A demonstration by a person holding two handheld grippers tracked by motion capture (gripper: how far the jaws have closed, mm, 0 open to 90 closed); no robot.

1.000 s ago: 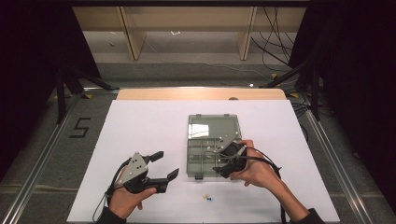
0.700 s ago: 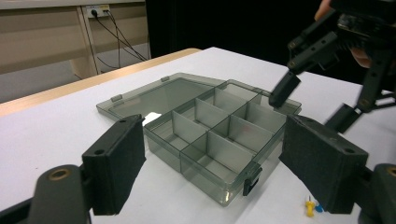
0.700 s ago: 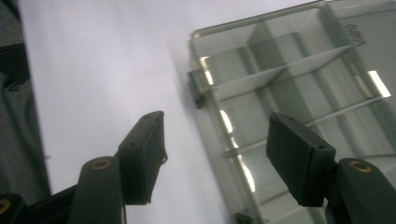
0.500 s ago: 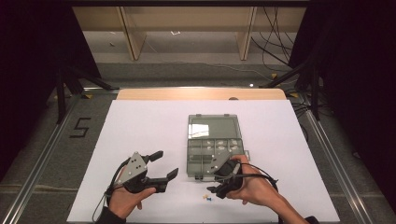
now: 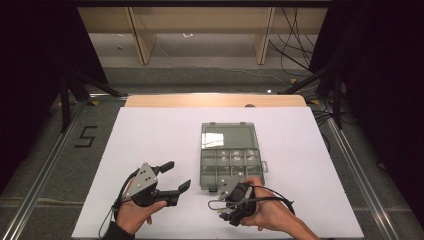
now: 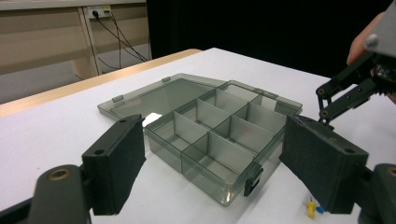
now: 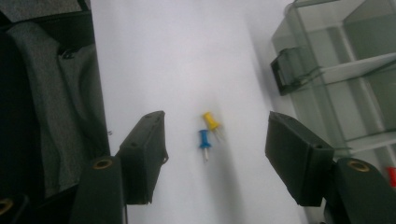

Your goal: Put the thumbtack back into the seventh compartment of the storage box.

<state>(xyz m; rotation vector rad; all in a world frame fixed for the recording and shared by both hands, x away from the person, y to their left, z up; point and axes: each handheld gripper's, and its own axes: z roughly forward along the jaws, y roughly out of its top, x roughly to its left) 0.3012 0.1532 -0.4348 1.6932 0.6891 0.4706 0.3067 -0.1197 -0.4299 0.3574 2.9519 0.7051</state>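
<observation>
Your right gripper (image 7: 215, 158) hangs with jaws wide and empty over the small yellow plastic pushpin (image 7: 211, 122) and blue plastic pushpin (image 7: 204, 140), touching at centre frame. Closing now could pinch both or flick one toward the smoky transparent compartment box (image 7: 327, 88).

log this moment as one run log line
right gripper open over yellow pushpin and blue pushpin | pins on table, untouched | left gripper open, facing open compartment box
</observation>
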